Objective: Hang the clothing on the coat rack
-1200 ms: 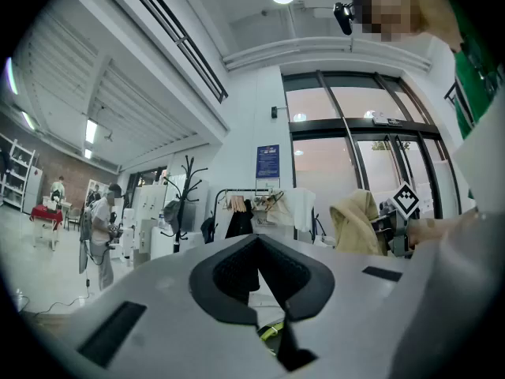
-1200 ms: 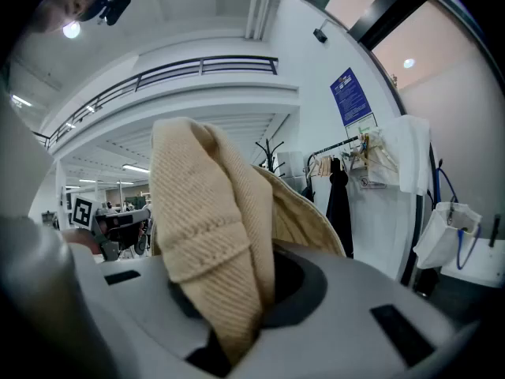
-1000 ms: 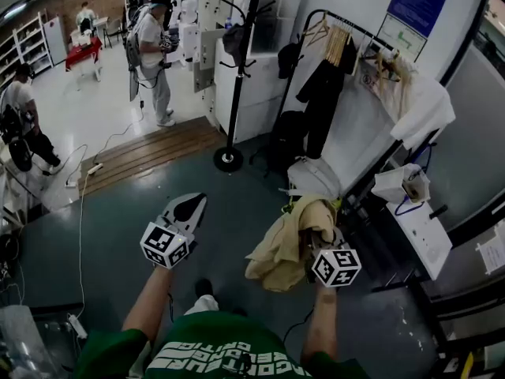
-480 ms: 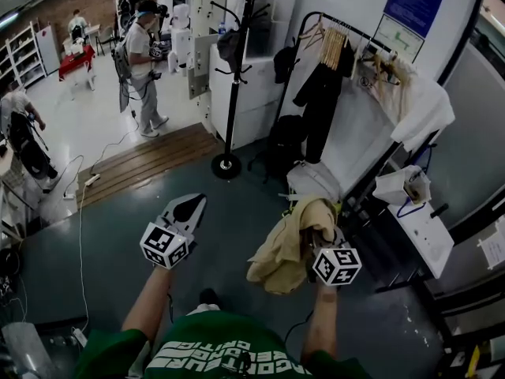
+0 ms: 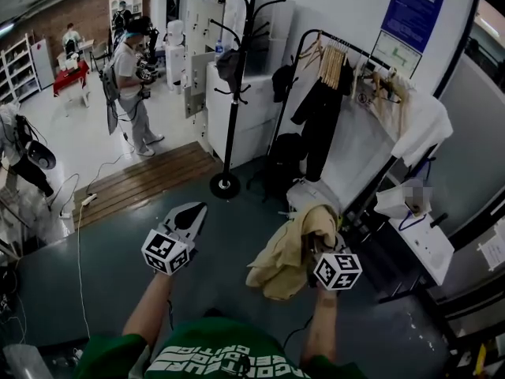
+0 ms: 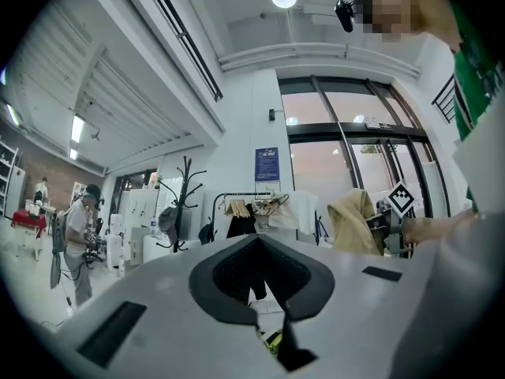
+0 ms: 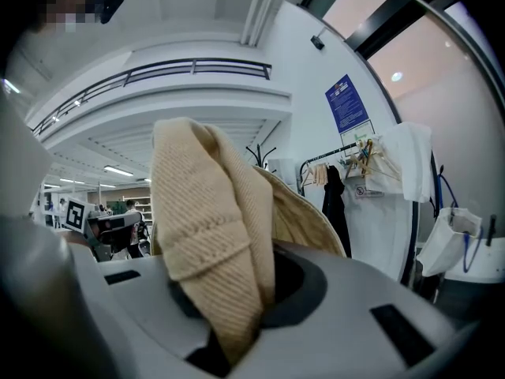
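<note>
A beige knitted garment hangs bunched from my right gripper, which is shut on a fold of it. In the right gripper view the beige cloth fills the gap between the jaws and hides the fingertips. My left gripper is held out at the left with its jaws together and nothing in them; its own view shows the same. The black coat rack stands ahead on a round base, with a dark item on one hook. Both grippers are well short of it.
A clothes rail with wooden hangers, a black garment and white cloth runs along the right wall. White cabinets stand behind the rack. A person in white stands at the far left by a wooden platform. Cables lie on the floor.
The view has drifted so the rack and rail sit slightly lower and nearer. The person in white has stepped left. Both grippers hold as before.
</note>
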`<state>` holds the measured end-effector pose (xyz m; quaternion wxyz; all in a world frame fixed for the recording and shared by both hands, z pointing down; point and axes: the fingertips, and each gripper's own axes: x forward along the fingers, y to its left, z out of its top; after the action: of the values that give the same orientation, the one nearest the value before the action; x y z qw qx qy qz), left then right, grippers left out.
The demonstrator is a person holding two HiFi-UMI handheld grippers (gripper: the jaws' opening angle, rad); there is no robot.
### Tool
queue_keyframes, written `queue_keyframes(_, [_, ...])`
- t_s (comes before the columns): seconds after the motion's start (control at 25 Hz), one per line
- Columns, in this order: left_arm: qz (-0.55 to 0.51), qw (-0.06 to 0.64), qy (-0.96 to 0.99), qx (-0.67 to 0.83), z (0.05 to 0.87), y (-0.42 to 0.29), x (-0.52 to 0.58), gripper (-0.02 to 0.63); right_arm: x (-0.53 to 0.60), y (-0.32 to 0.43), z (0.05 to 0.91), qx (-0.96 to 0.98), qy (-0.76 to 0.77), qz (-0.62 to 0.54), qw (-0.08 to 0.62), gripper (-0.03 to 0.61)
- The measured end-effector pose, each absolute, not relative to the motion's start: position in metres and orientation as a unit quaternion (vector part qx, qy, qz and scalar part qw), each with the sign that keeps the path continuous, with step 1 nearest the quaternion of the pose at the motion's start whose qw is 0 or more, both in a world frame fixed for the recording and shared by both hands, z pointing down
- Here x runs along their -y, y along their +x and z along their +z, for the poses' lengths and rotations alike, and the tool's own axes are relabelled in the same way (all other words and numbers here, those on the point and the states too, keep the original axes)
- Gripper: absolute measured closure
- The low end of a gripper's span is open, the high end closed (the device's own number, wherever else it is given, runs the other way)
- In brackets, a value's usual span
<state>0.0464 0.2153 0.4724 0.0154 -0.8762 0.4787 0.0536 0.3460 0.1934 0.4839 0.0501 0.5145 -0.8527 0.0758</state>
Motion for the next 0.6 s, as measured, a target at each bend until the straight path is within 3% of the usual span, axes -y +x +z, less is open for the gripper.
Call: queue_keyframes(0.6, [0.064, 0.011, -0.894, -0.442, 0.475, 0.028, -0.17, 0.611, -0.143, 0.311, 0.486, 0.84, 0.534, 0.087, 0.037, 0.518])
